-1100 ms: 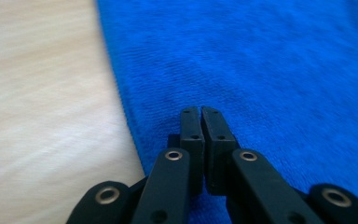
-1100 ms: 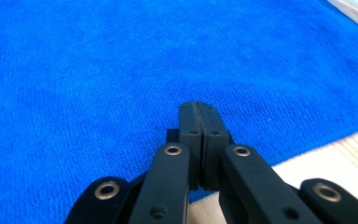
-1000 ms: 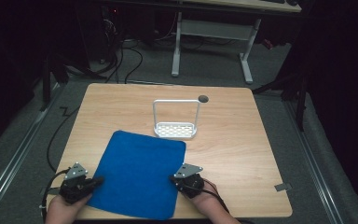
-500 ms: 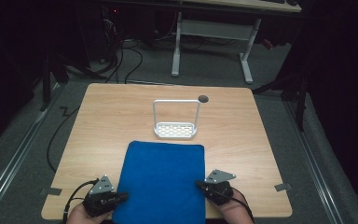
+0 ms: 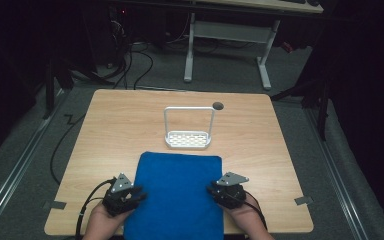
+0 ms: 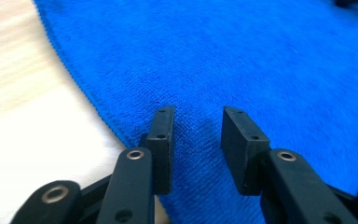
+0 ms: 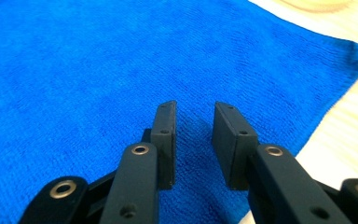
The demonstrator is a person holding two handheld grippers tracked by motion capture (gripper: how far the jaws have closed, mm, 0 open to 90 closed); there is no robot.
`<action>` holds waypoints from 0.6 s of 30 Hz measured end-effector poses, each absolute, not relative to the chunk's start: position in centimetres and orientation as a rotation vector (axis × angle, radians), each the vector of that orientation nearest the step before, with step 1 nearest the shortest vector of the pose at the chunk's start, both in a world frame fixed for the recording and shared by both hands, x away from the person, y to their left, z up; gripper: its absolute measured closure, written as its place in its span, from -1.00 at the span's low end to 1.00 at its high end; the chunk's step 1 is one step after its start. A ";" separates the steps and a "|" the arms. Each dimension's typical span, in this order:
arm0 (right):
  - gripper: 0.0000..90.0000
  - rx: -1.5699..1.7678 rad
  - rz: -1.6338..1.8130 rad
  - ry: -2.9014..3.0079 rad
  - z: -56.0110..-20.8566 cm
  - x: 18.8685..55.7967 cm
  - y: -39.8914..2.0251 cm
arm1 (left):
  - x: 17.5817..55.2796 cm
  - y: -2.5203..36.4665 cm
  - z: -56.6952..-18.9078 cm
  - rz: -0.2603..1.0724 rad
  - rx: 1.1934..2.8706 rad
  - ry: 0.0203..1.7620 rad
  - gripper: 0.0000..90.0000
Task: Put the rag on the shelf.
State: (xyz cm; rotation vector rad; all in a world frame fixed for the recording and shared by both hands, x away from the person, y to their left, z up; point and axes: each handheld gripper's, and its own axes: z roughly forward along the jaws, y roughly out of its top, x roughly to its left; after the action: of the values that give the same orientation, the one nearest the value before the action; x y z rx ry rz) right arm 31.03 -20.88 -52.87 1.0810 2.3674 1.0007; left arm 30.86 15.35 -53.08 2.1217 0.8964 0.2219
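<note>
Cloth (image 5: 180, 192): blue terry, flat, smooth, at table (image 5: 130, 130) near edge, middle.
Left gripper (image 5: 136, 194): jaws just opened, parted over cloth's left edge, released.
Right gripper (image 5: 214, 189): same, at right edge.
Room: bare wood either side; white rack (image 5: 188, 137) beyond.

High view — overhead, near side, looking forward and down on the desk (image 5: 130, 115). Each claw view sits low, close over the cloth (image 5: 180, 195) — all three share it.

no legible txt or labels
</note>
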 end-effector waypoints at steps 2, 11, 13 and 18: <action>0.58 1.089 0.986 2.365 -52.8 30.4 -21.6 | 30.4 15.1 -53.1 0.208 2.127 0.879 0.45; 0.48 1.103 1.033 2.361 -52.2 28.2 -23.6 | 28.1 14.6 -52.8 0.125 2.166 0.784 0.43; 0.47 1.131 1.108 2.319 -51.9 28.4 -23.9 | 28.7 15.1 -52.6 0.137 2.115 0.815 0.42; 0.43 1.188 1.128 2.263 -52.1 29.1 -24.7 | 31.1 16.6 -52.2 0.223 2.005 0.922 0.25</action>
State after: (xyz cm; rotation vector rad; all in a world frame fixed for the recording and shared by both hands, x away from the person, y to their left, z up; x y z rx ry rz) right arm 29.15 -24.68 -52.11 1.1879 2.2625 1.1282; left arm 31.09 16.56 -52.24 2.0045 0.9216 0.2226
